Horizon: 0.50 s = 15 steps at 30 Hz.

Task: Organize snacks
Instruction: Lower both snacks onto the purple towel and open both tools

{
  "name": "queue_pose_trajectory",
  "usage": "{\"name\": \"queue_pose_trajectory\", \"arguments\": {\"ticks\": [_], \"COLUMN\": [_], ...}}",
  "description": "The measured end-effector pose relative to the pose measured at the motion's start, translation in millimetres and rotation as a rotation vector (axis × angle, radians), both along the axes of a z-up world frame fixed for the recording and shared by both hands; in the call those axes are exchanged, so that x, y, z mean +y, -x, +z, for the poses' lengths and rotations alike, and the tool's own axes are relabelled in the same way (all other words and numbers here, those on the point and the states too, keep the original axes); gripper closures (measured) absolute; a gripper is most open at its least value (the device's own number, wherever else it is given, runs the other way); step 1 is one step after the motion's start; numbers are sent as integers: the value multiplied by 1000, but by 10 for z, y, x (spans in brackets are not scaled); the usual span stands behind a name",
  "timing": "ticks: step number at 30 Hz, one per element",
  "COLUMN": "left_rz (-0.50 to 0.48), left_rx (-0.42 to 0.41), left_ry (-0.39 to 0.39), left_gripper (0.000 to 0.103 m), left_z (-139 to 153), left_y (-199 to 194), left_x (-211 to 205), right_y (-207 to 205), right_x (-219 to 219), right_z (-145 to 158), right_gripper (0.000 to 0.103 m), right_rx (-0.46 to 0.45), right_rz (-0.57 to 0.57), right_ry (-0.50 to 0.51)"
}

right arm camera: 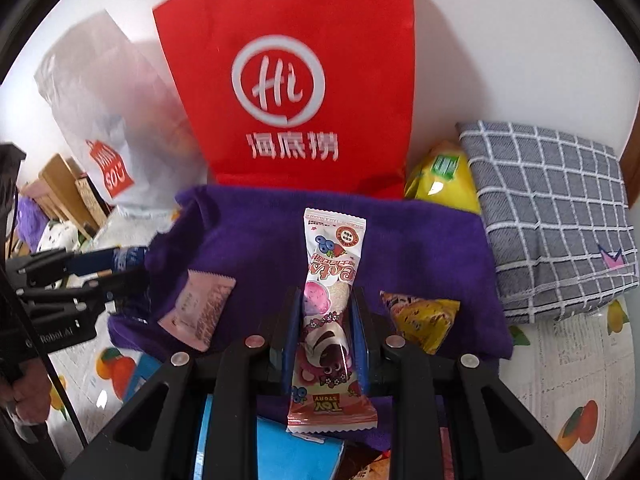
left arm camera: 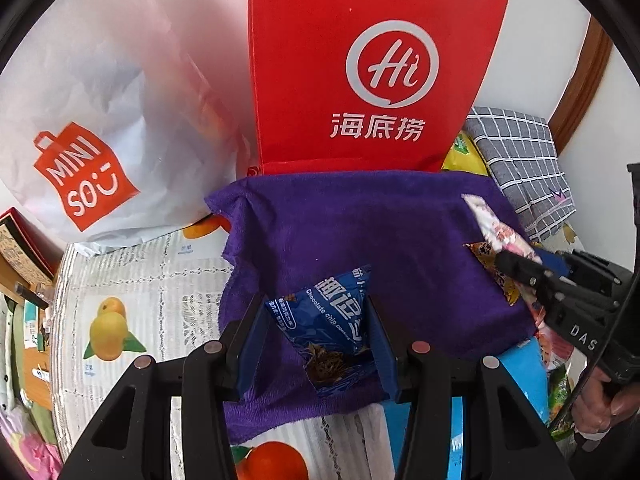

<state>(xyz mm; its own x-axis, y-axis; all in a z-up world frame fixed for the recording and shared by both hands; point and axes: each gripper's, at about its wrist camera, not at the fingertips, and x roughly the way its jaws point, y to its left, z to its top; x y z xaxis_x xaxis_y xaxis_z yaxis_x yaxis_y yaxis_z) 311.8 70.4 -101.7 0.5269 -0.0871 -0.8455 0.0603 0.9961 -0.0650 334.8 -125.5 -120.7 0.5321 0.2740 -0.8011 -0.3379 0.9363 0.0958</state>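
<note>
Purple towel [right arm camera: 420, 248]: spread over the fruit-printed cloth [left arm camera: 132, 280], its far edge touching the red paper bag [right arm camera: 296, 80].
Behind: white Miniso bag [left arm camera: 92, 128] beside the red one; yellow packet [right arm camera: 444, 176] and grey checked cushion [right arm camera: 552, 216] on the other side.
On the towel: pink wafer packet [right arm camera: 200, 312], yellow triangular packet [right arm camera: 428, 316].
Left gripper [left arm camera: 320, 336]: jaws pinch the blue chocolate-chip cookie packet [left arm camera: 332, 316] by its sides, above the towel.
Right gripper [right arm camera: 326, 340]: jaws pressed onto the long pink Toy Story wrapper [right arm camera: 330, 288], gripped at its middle, both ends sticking out.
</note>
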Motion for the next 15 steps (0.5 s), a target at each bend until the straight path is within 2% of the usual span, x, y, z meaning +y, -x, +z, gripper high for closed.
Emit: {"name": "queue_pose_trajectory", "arguments": {"ticks": [5, 15], "left_rz": [-24, -44], "left_rx": [13, 58], "left_ry": [6, 14], "left_gripper": [57, 57], "left_z": [-63, -233], "left_y": [-71, -139], "left_x": [-62, -115], "right_y": [-63, -134], "right_x": [-6, -36], "right_z": [-157, -265], "right_gripper": [79, 79], "right_rx": [58, 106], "right_rz": [3, -7], "right_ry": [12, 37]}}
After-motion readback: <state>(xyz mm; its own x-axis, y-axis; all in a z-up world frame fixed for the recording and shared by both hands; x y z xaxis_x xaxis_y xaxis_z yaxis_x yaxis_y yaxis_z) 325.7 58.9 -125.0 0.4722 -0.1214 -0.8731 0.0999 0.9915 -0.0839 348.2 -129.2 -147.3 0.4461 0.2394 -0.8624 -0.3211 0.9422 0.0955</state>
